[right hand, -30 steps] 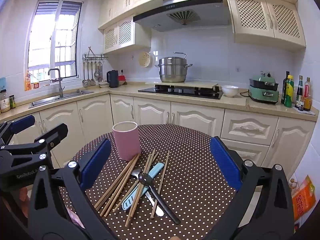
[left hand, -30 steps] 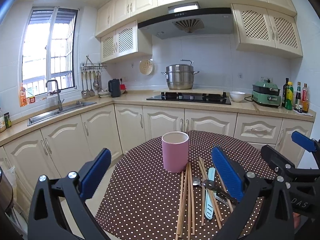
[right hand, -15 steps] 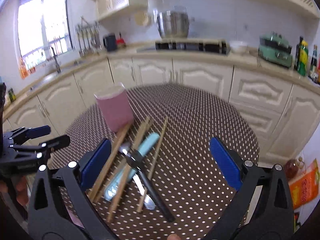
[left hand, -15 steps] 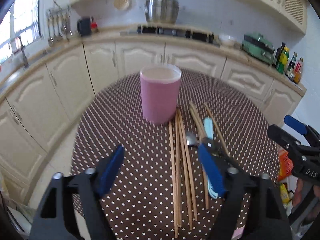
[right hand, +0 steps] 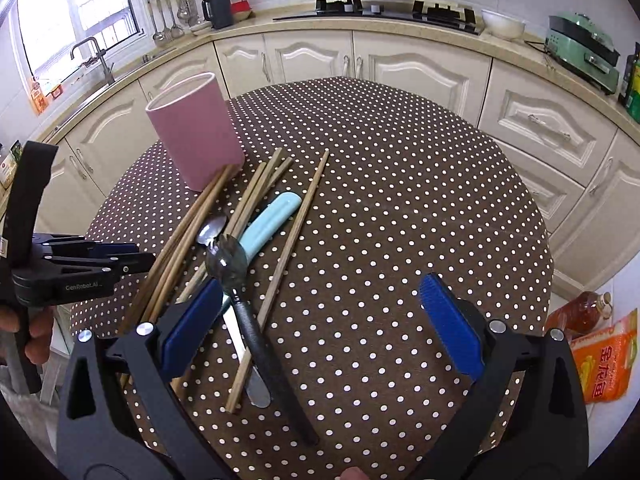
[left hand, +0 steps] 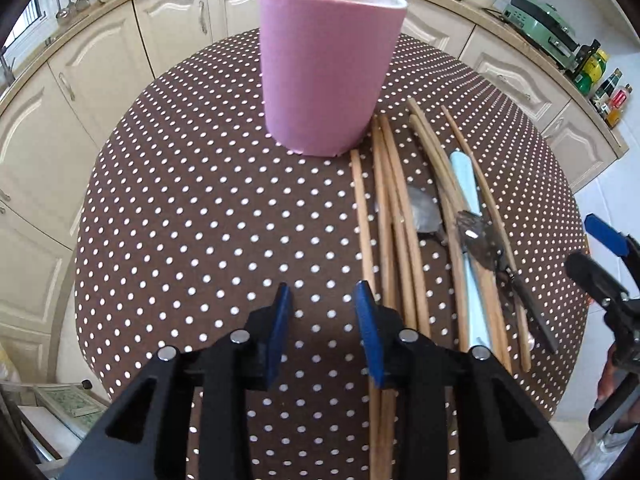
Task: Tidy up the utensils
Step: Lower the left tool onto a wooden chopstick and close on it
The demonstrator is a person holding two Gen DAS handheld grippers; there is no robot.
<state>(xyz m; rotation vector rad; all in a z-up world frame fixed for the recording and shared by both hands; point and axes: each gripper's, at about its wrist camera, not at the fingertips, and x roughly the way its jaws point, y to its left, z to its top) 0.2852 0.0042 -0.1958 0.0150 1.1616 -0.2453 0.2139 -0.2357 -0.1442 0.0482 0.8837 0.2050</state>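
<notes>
My left gripper (left hand: 323,308) has its jaws closing with nothing between them, low in the frame over bare polka-dot tablecloth (left hand: 208,216), its right pad just beside the wooden chopsticks (left hand: 384,200). My right gripper (right hand: 320,320) holds its jaws wide apart and empty at the bottom of its frame, above the handle end of the black-handled spork (right hand: 248,300). The utensils lie in a loose heap at frame centre: chopsticks fanned across a light blue handled knife (right hand: 268,220) and a metal spoon (right hand: 210,232). The pink cup (right hand: 196,132) stands upright at upper left, touching the chopstick tips. Cream cabinets (right hand: 400,64) ring the table.
</notes>
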